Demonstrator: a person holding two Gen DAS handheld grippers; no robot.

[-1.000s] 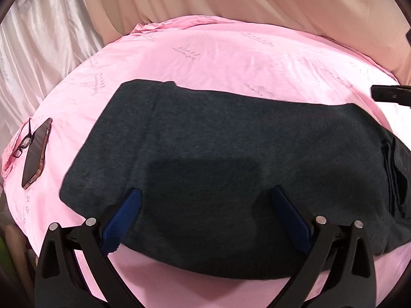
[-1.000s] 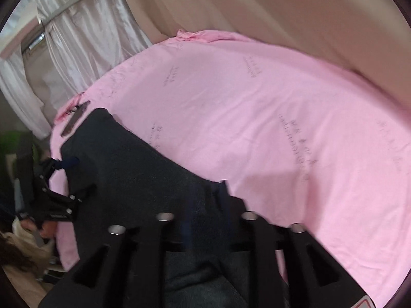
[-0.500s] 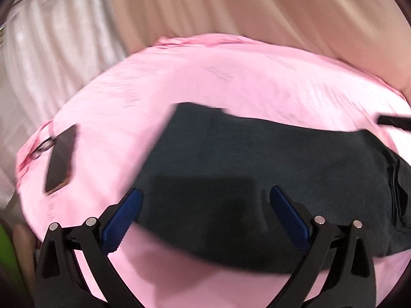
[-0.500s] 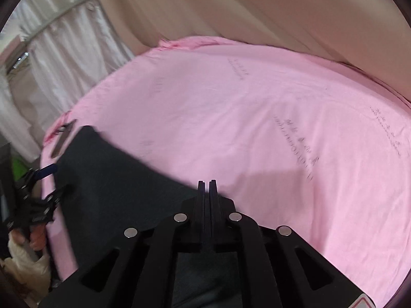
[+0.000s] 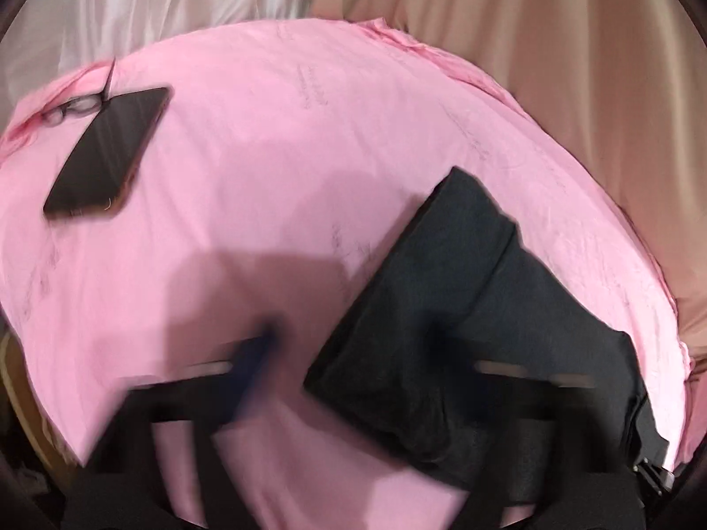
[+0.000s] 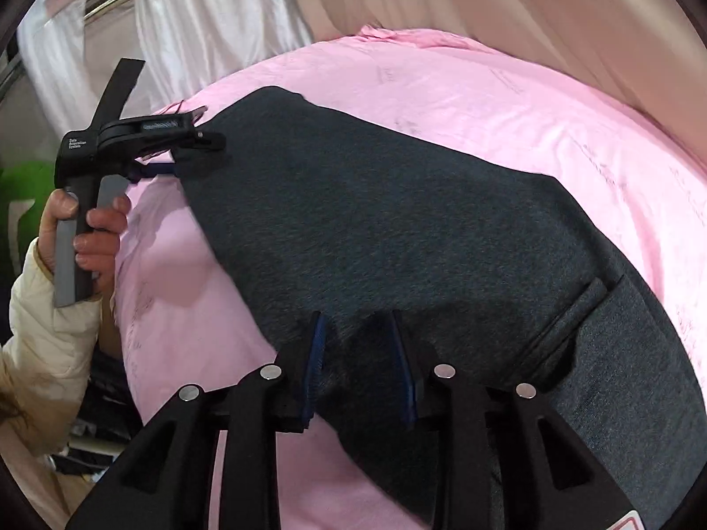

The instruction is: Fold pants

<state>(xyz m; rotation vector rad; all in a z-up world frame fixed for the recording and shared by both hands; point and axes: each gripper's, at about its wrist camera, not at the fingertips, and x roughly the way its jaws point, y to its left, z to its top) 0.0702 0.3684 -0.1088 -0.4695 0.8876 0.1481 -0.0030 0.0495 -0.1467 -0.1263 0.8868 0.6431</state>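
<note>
Pink sheet point(image 5: 274, 185) covers the bed, with white and beige curtains point(image 5: 508, 44) hanging behind it. Left wrist view: dark grey pants point(image 5: 477, 318) lie folded flat on the right part of the sheet, one corner pointing toward the far edge. A dark phone point(image 5: 108, 150) lies face up at the far left, touching a pair of glasses point(image 5: 70, 108) by the sheet's edge, well apart from the pants. Left gripper point(image 5: 353, 362) is heavily motion-blurred; one blue pad point(image 5: 256, 366) shows over bare sheet left of the pants, the other finger is a dark smear over the cloth. Jaws closing; whether they press the fabric cannot be told here. Right wrist view: pants point(image 6: 397, 238) stretch from near right to far left across the sheet point(image 6: 508, 101), a pocket seam at right. Right gripper point(image 6: 360, 366) points down at the near edge, blue pads point(image 6: 314, 366) apart with cloth between them, jaws opening. At far left a hand point(image 6: 88, 229) in a cream sleeve point(image 6: 39, 344) wraps the left gripper's point(image 6: 194, 150) handle; its tips sit at the far corner of the pants.
</note>
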